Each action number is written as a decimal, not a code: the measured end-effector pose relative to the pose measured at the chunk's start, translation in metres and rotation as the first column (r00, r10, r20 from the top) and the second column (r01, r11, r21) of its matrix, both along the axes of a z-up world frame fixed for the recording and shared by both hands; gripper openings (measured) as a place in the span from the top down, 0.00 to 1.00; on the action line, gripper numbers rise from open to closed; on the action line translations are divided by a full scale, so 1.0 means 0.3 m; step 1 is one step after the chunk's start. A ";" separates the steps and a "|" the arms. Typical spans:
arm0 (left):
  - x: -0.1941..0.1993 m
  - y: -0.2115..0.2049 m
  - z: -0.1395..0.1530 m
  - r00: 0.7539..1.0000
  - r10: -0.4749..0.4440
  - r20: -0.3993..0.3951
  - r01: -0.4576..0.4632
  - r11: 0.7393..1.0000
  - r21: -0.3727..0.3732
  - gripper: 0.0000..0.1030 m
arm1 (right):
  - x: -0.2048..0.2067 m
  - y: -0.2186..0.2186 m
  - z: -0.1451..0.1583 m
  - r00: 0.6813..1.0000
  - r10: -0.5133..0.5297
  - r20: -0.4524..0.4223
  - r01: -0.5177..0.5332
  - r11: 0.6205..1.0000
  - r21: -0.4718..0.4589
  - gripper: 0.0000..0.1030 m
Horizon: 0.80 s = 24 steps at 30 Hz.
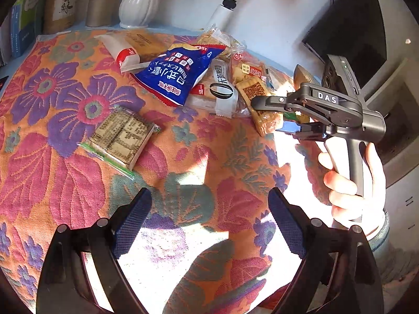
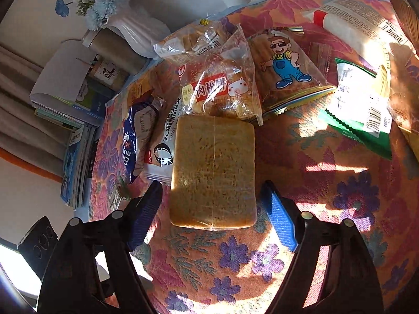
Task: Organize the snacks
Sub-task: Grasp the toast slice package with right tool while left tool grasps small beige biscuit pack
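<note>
On the flowery cloth (image 2: 327,209), the wrapped bread slab (image 2: 213,172) lies between the wide-open right gripper (image 2: 213,209), soft and light, so pinch its long sides gently.

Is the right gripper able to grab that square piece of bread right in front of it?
Probably yes. The right gripper is open, its blue pads either side of the wrapped bread slice, with nothing on top of it. The toast packet crowds one edge.
</note>
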<state>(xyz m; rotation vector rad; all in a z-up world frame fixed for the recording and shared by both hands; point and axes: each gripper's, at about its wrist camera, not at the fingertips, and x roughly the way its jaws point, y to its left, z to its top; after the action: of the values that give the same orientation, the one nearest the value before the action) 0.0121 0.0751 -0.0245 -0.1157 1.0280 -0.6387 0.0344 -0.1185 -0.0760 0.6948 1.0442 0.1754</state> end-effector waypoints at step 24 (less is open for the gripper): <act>0.181 -0.001 -0.036 0.991 0.023 0.135 -0.068 0.940 0.335 0.52 | -0.132 0.057 0.061 0.998 0.042 0.051 -0.024 0.951 -0.307 0.43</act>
<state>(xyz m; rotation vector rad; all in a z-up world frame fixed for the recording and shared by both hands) 0.0665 0.0747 -0.0354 0.2022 0.9924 -0.4128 -0.0053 -0.1014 -0.0576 0.3885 1.0010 0.0591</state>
